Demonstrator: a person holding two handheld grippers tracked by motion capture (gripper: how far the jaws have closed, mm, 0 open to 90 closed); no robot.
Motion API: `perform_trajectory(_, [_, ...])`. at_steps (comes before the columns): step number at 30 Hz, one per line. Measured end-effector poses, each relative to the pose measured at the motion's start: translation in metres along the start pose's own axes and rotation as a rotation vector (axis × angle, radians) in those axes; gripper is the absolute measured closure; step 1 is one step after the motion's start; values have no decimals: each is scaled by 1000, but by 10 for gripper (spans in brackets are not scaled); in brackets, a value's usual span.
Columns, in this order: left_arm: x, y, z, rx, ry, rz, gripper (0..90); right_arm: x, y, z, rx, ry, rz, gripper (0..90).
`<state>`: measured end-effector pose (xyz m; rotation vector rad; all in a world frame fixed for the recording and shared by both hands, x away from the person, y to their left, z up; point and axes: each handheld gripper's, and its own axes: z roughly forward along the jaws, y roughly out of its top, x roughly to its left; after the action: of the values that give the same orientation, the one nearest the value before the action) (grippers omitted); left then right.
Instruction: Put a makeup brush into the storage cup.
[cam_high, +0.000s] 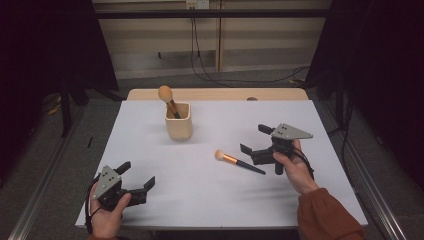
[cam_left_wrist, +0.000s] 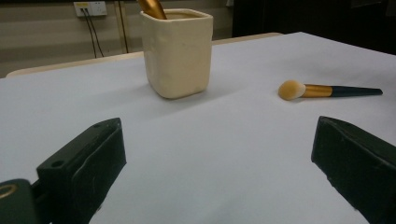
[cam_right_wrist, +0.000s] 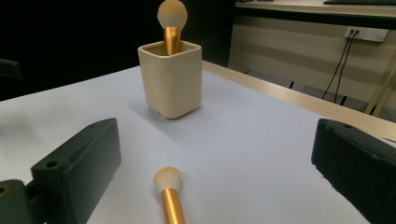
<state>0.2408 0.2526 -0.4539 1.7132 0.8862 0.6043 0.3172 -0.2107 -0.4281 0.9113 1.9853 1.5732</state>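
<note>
Right tongs (cam_high: 254, 138) spread wide and empty, low over the bench (cam_high: 150, 150) near its right edge, jaws astride the brush (cam_high: 239, 161), which lies flat mid-bench. Left tongs (cam_high: 136, 174) also agape, hand resting at the near left corner. Cup (cam_high: 179, 121) stands toward the far edge.

Dim surroundings, soft shadows, slight blur.

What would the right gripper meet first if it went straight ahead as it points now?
Probably the brush lying on the table: it sits between the open right gripper jaws, head forward. The cup stands farther along, slightly left.
</note>
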Motion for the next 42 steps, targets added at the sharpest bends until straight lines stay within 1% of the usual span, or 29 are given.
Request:
perform_trajectory(3, [0, 0, 0, 4, -6, 2, 30, 0, 2, 9, 56, 3, -4, 9])
perform_trajectory(7, [1, 0, 0, 4, -5, 0, 30, -2, 0, 16, 103, -2, -8, 9])
perform_trajectory(9, [1, 0, 1, 8, -5, 4, 30, -4, -1, 18, 138, -3, -16, 20])
perform_trajectory(11, [0, 0, 1, 9, -7, 7, 30, -4, -1, 20, 175, 17, -14, 24])
perform_trajectory(12, [0, 0, 1, 10, -8, 11, 30, -4, -2, 21, 186, 19, -16, 23])
perform_trajectory(14, [0, 0, 1, 8, -7, 14, 30, -5, -2, 23, 218, 15, -26, 23])
perform_trajectory(16, [0, 0, 0, 6, -6, 11, 31, -5, -2, 24, 249, 15, -20, 21])
perform_trajectory(17, [0, 0, 0, 5, -6, 11, 31, -4, -2, 26, 277, 1, -21, 16])
perform_trajectory(18, [0, 0, 0, 2, -7, 8, 31, -5, -3, 27, 304, 7, -26, 4])
perform_trajectory(21, [1, 0, 0, 0, -7, 7, 31, -8, -6, 31, 387, 60, 9, 7])
perform_trajectory(22, [1, 0, 0, 2, -6, 7, 31, -8, -6, 31, 416, 67, 8, 7])
perform_trajectory(24, [1, 0, 1, 9, -7, 14, 31, -9, -7, 33, 449, 69, 2, 10])
perform_trajectory(25, [1, 0, 1, 10, -7, 14, 31, -9, -6, 34, 481, 83, -4, 9])
perform_trajectory(26, [1, -1, 1, 10, -7, 13, 31, -9, -5, 34, 503, 94, -5, 10])
perform_trajectory(28, [1, -1, 1, 11, -1, 7, 31, -10, -2, 38, 544, 128, 6, 9])
perform_trajectory(30, [2, -1, 1, 11, 3, 5, 31, -9, 1, 40, 587, 149, 8, 10])
perform_trajectory(31, [3, -1, 1, 12, 4, 6, 31, -9, 3, 43, 617, 156, -1, 11])
perform_trajectory(33, [3, -1, 1, 8, 4, 4, 31, -7, 5, 48, 653, 163, -20, 11])
perform_trajectory(34, [3, -1, 1, 8, 3, 6, 31, -7, 6, 51, 688, 174, -26, 17])
perform_trajectory(36, [3, -1, 1, 11, 9, 4, 31, -5, 6, 55, 740, 190, -38, 23])
perform_trajectory(37, [3, -1, 1, 9, 9, 3, 31, -5, 6, 59, 768, 191, -50, 24])
perform_trajectory(39, [4, -1, 1, 7, 6, 2, 31, -4, 6, 63, 802, 201, -58, 25])
perform_trajectory(40, [4, -1, 1, 11, 8, 4, 31, -4, 6, 66, 822, 214, -74, 27])
perform_trajectory(41, [4, -1, 1, 12, 8, 3, 31, -3, 6, 68, 833, 221, -81, 31])
perform_trajectory(42, [4, -1, 1, 11, 8, 2, 31, -2, 6, 70, 844, 232, -99, 29])
